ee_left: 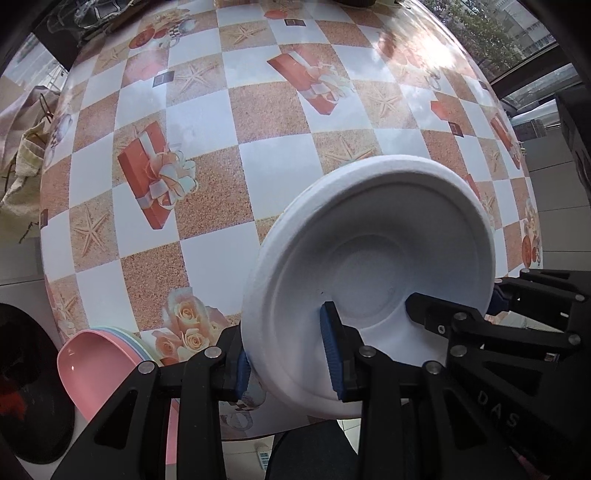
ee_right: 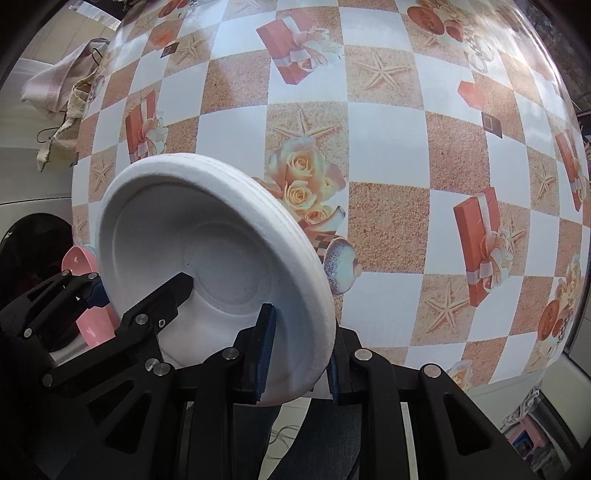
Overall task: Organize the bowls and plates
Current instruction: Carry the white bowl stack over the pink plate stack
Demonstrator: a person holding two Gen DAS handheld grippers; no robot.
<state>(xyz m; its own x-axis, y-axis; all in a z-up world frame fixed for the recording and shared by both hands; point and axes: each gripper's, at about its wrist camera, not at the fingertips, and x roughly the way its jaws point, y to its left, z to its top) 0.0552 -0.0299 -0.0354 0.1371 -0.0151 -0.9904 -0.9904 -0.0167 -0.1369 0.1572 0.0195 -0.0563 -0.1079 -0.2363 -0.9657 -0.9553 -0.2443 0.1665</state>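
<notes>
Stack of white paper plates (ee_left: 373, 258) held above a checkered tablecloth table (ee_left: 258, 122), left gripper (ee_left: 288, 354) clamped on one rim, right gripper (ee_right: 295, 354) clamped on the opposite rim, pink bowls (ee_left: 99, 365) stacked at the table's near edge

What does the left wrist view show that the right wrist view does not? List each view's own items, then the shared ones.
Left wrist only: pastel bowls nested behind the pink plastic bowl, and buildings through a window.
Right wrist only: a pink box on the floor.
Both: the white moulded-fibre stacked plates clamped at opposite rims by the left gripper and right gripper, over the checkered tablecloth.
</notes>
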